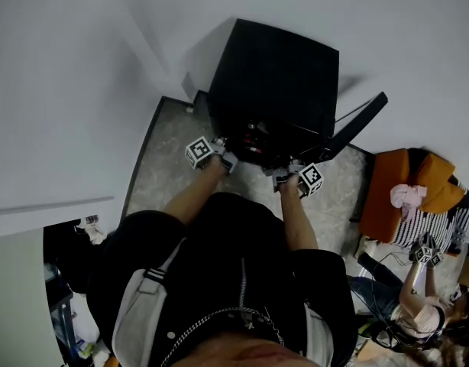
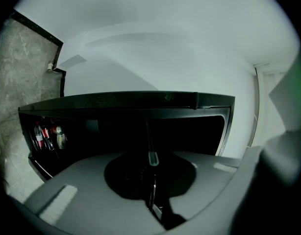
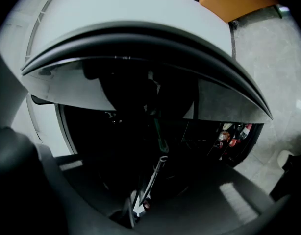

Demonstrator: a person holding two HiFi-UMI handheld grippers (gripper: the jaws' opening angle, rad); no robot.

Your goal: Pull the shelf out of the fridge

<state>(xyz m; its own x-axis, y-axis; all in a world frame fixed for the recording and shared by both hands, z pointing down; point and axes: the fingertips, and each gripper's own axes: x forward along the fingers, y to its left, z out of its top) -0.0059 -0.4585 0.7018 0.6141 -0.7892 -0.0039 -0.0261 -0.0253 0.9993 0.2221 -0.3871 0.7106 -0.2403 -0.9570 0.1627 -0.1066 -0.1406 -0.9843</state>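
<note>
Fridge: a small black fridge stands on the floor, with its door swung open at the head view's right. Bottles show at the door side.
Shelf: the shelf sits inside the dark cabinet, seen edge-on as a thin plate. It is not yet drawn clear.
Left gripper: the left gripper reaches into the opening, jaws pinched on the shelf's front edge.
Right gripper: the right gripper reaches in well apart from the left, jaws likewise clamped on the thin edge.
Step in hand: judged to be the start of the pull, with both grips set.
Method: draw both hands back together, evenly and level, so the plate does not skew and bind at its sides. Keep the pinch firm, as the edge is thin and probably slick.
Risk: one hand leading may jam the shelf. The shelf may sag or drop once it leaves its supports.
</note>
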